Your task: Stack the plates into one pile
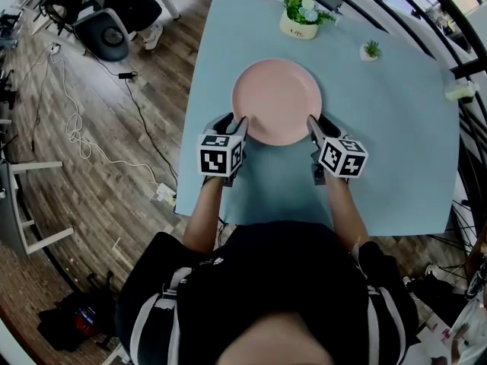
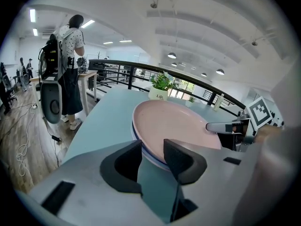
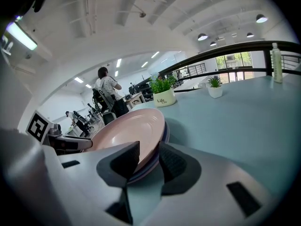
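The pile of round plates [image 1: 277, 101], pink on top, is clamped at opposite rims by the left hand-held gripper [image 2: 150, 157] and right hand-held gripper [image 3: 149, 157]. Settling it on the pale-blue desk [image 1: 396, 128], then release, seems due.

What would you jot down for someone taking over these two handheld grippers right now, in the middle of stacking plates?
Left gripper: jaws astride the near-left rim of the pile; whether the pads press it is unclear.
Right gripper: likewise at the near-right rim.
Things: one pile on the table, pink plate on top.
Done: no loose plates in view; stacking looks complete.
Left: probably only release and withdraw.
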Demonstrator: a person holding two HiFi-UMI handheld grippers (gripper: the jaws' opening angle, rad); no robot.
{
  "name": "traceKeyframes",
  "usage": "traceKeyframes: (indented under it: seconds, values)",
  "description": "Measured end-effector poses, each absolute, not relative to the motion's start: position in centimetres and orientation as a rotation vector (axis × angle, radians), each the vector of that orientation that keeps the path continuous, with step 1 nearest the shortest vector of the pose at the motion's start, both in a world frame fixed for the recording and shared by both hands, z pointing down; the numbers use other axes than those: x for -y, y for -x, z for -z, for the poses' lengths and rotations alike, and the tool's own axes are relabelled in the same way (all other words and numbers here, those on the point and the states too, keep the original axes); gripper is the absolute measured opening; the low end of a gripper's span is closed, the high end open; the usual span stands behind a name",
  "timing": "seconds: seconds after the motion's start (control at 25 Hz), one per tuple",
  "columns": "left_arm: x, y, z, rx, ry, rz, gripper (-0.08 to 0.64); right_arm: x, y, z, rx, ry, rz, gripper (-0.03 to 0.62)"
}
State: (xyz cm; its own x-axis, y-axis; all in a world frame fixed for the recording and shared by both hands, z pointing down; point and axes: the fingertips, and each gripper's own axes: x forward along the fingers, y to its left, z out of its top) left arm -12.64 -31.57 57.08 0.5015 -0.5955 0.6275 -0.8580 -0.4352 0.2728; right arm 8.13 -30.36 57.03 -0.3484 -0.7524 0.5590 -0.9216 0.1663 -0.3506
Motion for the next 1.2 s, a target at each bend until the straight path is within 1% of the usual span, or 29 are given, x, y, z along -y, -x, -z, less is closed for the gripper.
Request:
traceKeyframes:
  seconds: [0.44, 0.8, 1.0, 1.2]
  values:
    - [32.0, 12.5, -57.5, 1.179, -2.205, -0.611, 0.140, 30.5, -8.3, -57.3, 2.182, -1.599, -0.936, 0.146]
    - [31.2, 12.9, -54.1, 1.296, -2.226, -0.474, 0.140, 30.7, -9.6, -54.4, 2.274, -1.603, -0.863, 0.153]
    - [28.9, 12.7, -51.7, 1.328, -2.234, -0.381, 0.127, 29.7, -9.4, -50.5, 2.393, -1.600, -0.782, 0.127]
    - [26.9, 9.7, -49.5, 1.294, -2.285, -0.348, 0.104, 27.1, -10.4, -46.4, 2.497, -1.604, -0.718, 0.106]
